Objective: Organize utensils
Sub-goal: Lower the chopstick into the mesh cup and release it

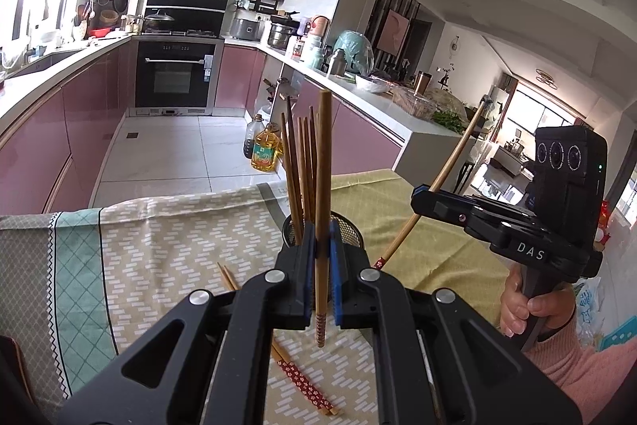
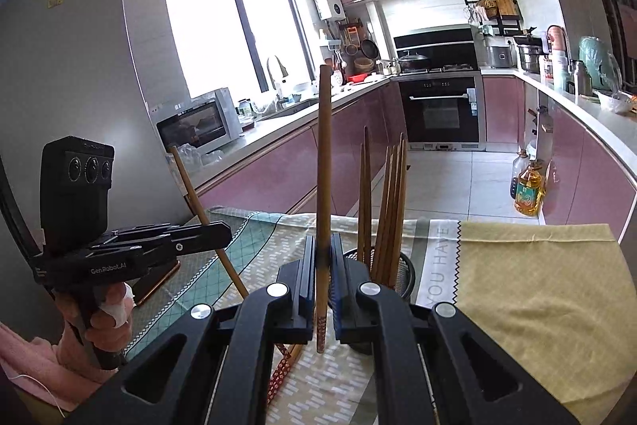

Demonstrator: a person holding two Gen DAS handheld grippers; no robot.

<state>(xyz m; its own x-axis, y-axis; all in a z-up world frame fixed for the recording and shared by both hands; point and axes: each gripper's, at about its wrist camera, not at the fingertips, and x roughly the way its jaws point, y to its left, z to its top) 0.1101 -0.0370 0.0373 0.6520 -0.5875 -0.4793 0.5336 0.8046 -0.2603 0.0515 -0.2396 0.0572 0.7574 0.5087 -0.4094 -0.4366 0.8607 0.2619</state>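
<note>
My left gripper (image 1: pixel 321 250) is shut on a wooden chopstick (image 1: pixel 323 166) that stands upright, its patterned end hanging below the jaws. Right behind it is a black mesh holder (image 1: pixel 352 230) with several chopsticks (image 1: pixel 296 170) in it. To the right, my right gripper (image 1: pixel 419 197) is shut on a second chopstick (image 1: pixel 446 174) that slants up and to the right. In the right wrist view my right gripper (image 2: pixel 323 254) clamps its chopstick (image 2: pixel 324 166) upright beside the holder (image 2: pixel 407 275). My left gripper (image 2: pixel 226 233) is at the left with its slanted chopstick (image 2: pixel 191 186).
More chopsticks with red patterned ends (image 1: pixel 304 377) lie loose on the patterned tablecloth (image 1: pixel 167 249) under my grippers. A yellow cloth (image 2: pixel 537 285) covers the table's right part. Oil bottles (image 1: pixel 264 150) stand on the kitchen floor beyond the table edge. A hand (image 1: pixel 525 309) grips the right handle.
</note>
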